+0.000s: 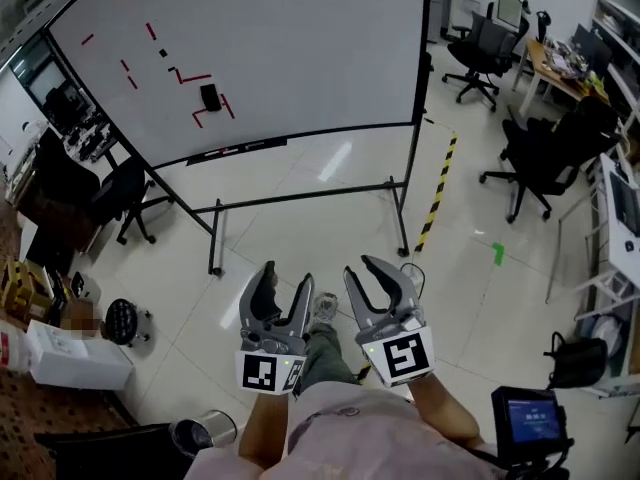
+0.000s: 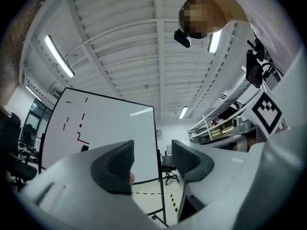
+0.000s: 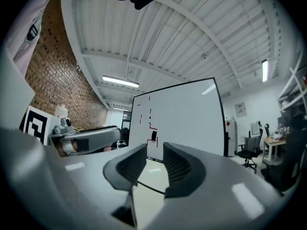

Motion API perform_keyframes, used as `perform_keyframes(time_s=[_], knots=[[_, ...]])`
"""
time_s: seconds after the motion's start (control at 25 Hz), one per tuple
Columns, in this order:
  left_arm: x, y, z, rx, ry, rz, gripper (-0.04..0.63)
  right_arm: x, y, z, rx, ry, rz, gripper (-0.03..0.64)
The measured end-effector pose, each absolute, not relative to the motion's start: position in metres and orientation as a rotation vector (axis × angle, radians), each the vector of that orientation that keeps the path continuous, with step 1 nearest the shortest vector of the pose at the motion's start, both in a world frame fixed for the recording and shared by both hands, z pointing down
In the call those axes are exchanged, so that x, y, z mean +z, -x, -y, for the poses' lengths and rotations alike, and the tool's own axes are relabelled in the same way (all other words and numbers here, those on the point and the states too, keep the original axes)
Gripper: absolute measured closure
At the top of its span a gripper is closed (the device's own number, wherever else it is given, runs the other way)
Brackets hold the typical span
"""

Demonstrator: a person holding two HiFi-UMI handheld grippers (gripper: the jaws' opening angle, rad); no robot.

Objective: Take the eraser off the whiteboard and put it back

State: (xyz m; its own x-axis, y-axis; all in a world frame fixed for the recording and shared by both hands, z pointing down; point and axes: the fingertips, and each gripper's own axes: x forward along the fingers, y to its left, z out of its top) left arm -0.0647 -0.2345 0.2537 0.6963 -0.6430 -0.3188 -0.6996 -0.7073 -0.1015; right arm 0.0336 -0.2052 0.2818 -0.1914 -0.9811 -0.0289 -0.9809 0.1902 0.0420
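Observation:
The black eraser (image 1: 210, 97) sticks to the whiteboard (image 1: 300, 38) among short red marks, at the board's lower left. The board stands on a wheeled frame, well away from me across the floor. Both grippers hang low in front of my body, far short of the board. My left gripper (image 1: 287, 280) is open, nothing between its jaws. My right gripper (image 1: 368, 276) shows a narrow gap between its jaws and holds nothing. The right gripper view has the eraser (image 3: 153, 136) small and distant just above the right gripper (image 3: 154, 164). In the left gripper view the eraser (image 2: 85, 148) sits left of the left gripper (image 2: 152, 159).
Black office chairs (image 1: 478, 53) and a cluttered desk (image 1: 560, 63) stand at the back right. Yellow-black tape (image 1: 437, 193) runs along the floor right of the board's legs. At the left are another chair (image 1: 120, 193), a round stool (image 1: 122, 320) and a white box (image 1: 75, 358).

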Motion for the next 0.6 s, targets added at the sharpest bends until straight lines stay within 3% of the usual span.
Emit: perform_keyframes(time_s=[0.24,0.6], knots=[[0.205,0.087,0.129,0.317,2.625,-1.033,0.371,0.255,-0.034,0.095,-0.034,-2.040,2.351,0.500],[0.195,0.109,0.106,0.285,2.670,-1.059,0.371,0.229,-0.034,0.069,-0.103,-2.172,2.330,0.484]])
